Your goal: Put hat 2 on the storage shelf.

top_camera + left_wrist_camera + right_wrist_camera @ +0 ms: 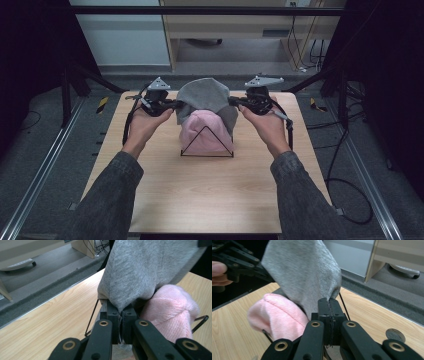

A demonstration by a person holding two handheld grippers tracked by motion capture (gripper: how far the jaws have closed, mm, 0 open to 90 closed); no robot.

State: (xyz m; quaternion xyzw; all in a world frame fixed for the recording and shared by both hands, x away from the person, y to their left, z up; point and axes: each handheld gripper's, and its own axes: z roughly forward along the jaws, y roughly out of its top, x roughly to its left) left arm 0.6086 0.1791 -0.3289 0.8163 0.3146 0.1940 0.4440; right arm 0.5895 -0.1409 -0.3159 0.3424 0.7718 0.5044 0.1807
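We see the left gripper (176,104) and the right gripper (233,101) each clamped on an opposite edge of a grey cloth (202,95), jaws pinched closed on the fabric in both gripper views. The cloth hangs stretched between them above the far middle of the wooden table (200,195). It drapes over a pink cloth (202,132) on a black wire stand (206,145).
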